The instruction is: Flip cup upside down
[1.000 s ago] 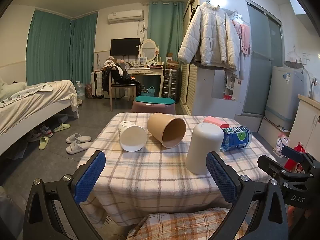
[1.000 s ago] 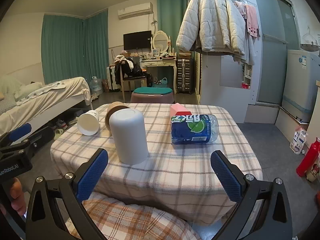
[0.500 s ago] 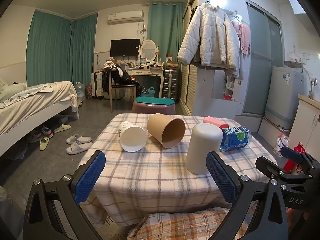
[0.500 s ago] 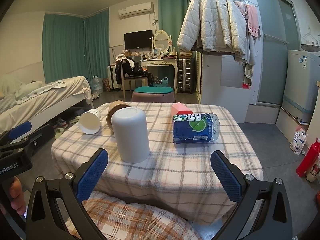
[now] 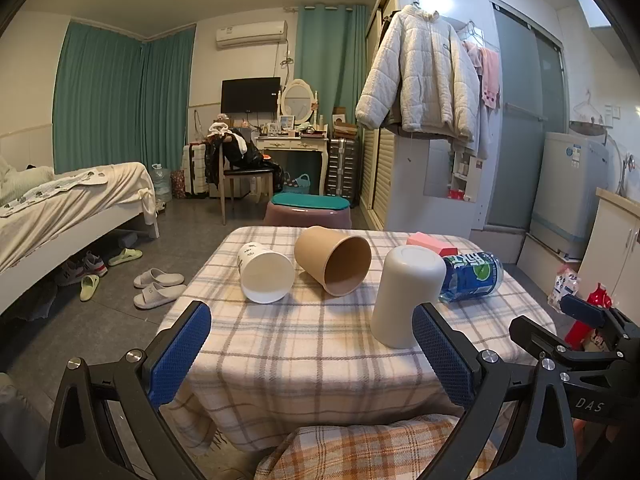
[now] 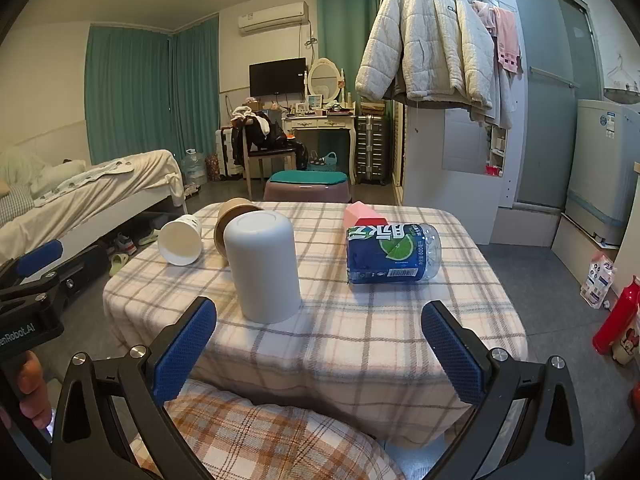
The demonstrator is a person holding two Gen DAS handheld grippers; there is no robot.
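The white cup (image 6: pixel 262 266) stands upside down on the worktop (image 6: pixel 360 332); left tool (image 5: pixel 312 356) and right tool (image 6: pixel 318 354) both gape apart, holding nothing.

White cup (image 6: pixel 264 266) stood mouth-down on the checked tablecloth (image 6: pixel 360 332), right gripper (image 6: pixel 318 350) held wide apart before the table edge — nothing gripped, blue-labelled bottle (image 6: pixel 392 254) laid on its side, pink block (image 6: pixel 362 214) behind it, white paper cup (image 6: pixel 180 240) and brown paper cup (image 6: pixel 232 218) tipped over behind.

The white cup (image 5: pixel 406 296) (image 6: pixel 264 266) is plain and smooth. It stands upside down, closed base up, on the checked tablecloth (image 5: pixel 312 344).
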